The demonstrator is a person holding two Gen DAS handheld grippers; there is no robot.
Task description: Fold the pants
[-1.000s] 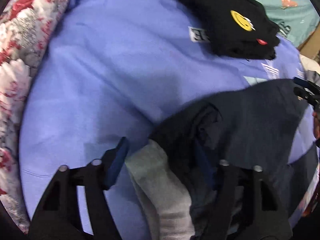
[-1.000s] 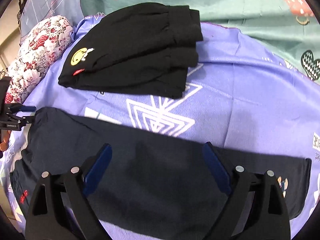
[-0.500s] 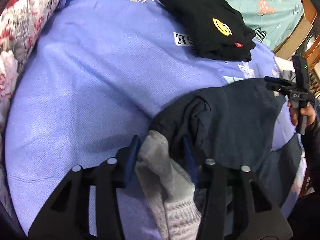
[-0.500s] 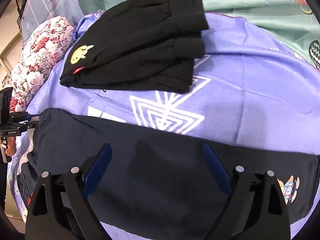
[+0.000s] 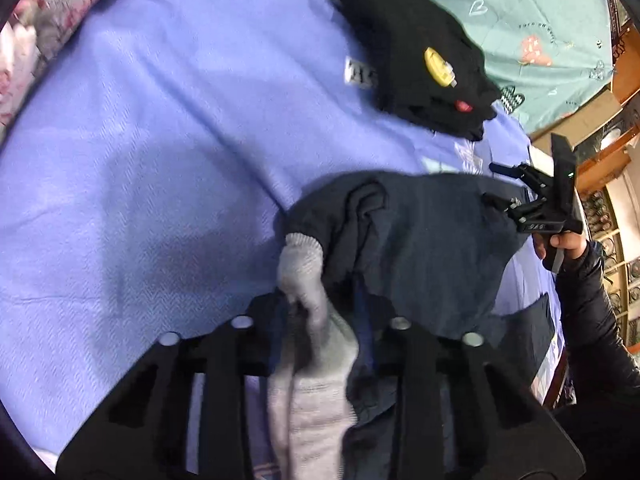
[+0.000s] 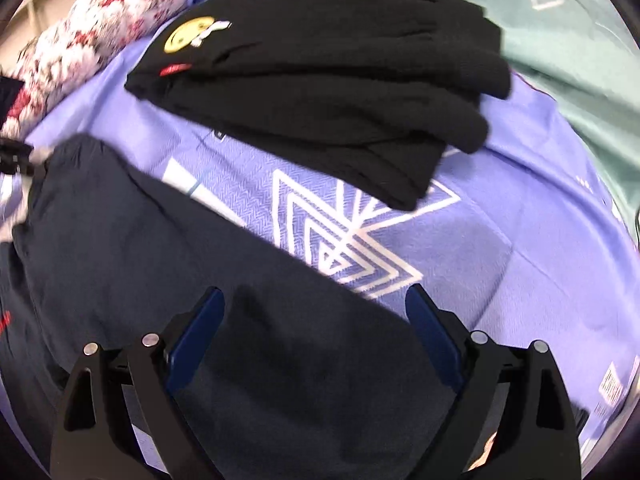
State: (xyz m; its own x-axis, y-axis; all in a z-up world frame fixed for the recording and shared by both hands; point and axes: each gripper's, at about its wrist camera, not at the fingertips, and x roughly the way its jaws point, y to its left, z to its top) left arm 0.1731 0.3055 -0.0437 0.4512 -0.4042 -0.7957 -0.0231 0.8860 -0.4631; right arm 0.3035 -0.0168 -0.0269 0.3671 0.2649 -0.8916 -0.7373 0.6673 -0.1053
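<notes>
The left tongs [image 5: 320, 312] pinch the grey waistband of the navy pants [image 5: 420, 240]. The right tongs [image 6: 316, 336] hover spread above the pants on the bed [image 6: 520, 248]; folded black pants [image 6: 328, 80] lie farther off.

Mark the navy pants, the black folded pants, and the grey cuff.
navy pants [image 6: 168, 248]: right wrist view, flat middle of fabric.
black folded pants [image 6: 320, 80]: right wrist view, top layer.
grey cuff [image 5: 302, 264]: left wrist view, ribbed end.
</notes>
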